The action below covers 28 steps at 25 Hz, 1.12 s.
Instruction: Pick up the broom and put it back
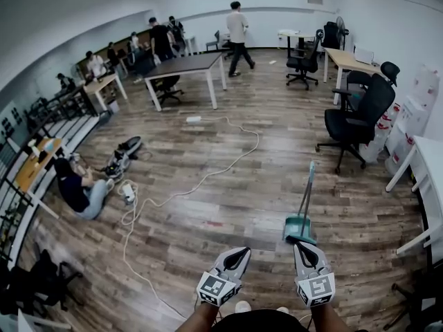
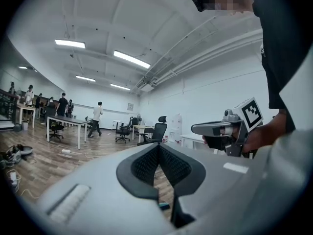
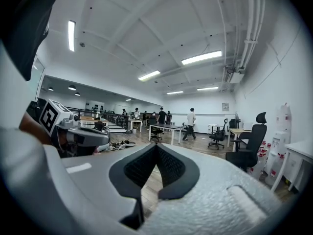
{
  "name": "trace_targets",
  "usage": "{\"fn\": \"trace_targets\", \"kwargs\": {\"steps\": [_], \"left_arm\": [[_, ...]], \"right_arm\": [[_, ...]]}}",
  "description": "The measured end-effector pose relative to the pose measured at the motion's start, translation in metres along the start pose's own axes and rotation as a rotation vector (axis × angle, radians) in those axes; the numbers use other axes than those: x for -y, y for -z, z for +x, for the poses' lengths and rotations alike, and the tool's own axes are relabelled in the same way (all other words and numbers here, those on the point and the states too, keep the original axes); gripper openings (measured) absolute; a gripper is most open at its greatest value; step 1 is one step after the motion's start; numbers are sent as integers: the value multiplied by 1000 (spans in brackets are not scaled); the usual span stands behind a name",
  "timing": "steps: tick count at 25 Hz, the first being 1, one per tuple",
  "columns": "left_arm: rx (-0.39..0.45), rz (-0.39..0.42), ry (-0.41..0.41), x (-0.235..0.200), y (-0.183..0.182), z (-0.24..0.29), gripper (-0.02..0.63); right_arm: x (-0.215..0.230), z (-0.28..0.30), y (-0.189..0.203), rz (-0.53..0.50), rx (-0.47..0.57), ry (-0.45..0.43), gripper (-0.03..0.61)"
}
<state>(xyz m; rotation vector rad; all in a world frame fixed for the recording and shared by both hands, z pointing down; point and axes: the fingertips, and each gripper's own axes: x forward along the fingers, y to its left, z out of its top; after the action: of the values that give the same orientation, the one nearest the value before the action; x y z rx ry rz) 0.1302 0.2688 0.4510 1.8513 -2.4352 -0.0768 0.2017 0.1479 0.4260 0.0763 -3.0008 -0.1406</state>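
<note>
A teal broom head point(image 1: 299, 228) rests on the wooden floor, and its thin handle point(image 1: 306, 192) rises away from me, leaning slightly right. My right gripper point(image 1: 302, 245) hovers just short of the broom head, jaws shut with nothing between them. Level with it and to its left is my left gripper point(image 1: 239, 250), also shut and empty. In the left gripper view the closed tips point(image 2: 159, 146) point level across the room, with the right gripper point(image 2: 220, 129) off to the side. The right gripper view shows its own closed tips point(image 3: 156, 146) and the left gripper point(image 3: 83, 136).
A white cable point(image 1: 208, 178) snakes across the floor ahead on the left. A black office chair point(image 1: 356, 120) and a white desk point(image 1: 426, 178) stand to the right. One person point(image 1: 76, 189) sits on the floor at the left; tables and people fill the far end.
</note>
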Motion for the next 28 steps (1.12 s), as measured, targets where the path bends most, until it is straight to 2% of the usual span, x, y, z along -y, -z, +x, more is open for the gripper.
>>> {"fn": "trace_targets", "kwargs": {"steps": [6, 15, 22, 28], "left_arm": [[23, -59, 12, -27, 4, -16, 20], [26, -30, 0, -53, 9, -33, 20], [7, -17, 1, -68, 13, -21, 20], [-14, -7, 2, -86, 13, 14, 20]], "right_arm": [[-18, 16, -2, 25, 22, 11, 2], [-37, 27, 2, 38, 21, 32, 2], [-27, 51, 6, 49, 7, 33, 2], [3, 85, 13, 71, -6, 38, 2]]}}
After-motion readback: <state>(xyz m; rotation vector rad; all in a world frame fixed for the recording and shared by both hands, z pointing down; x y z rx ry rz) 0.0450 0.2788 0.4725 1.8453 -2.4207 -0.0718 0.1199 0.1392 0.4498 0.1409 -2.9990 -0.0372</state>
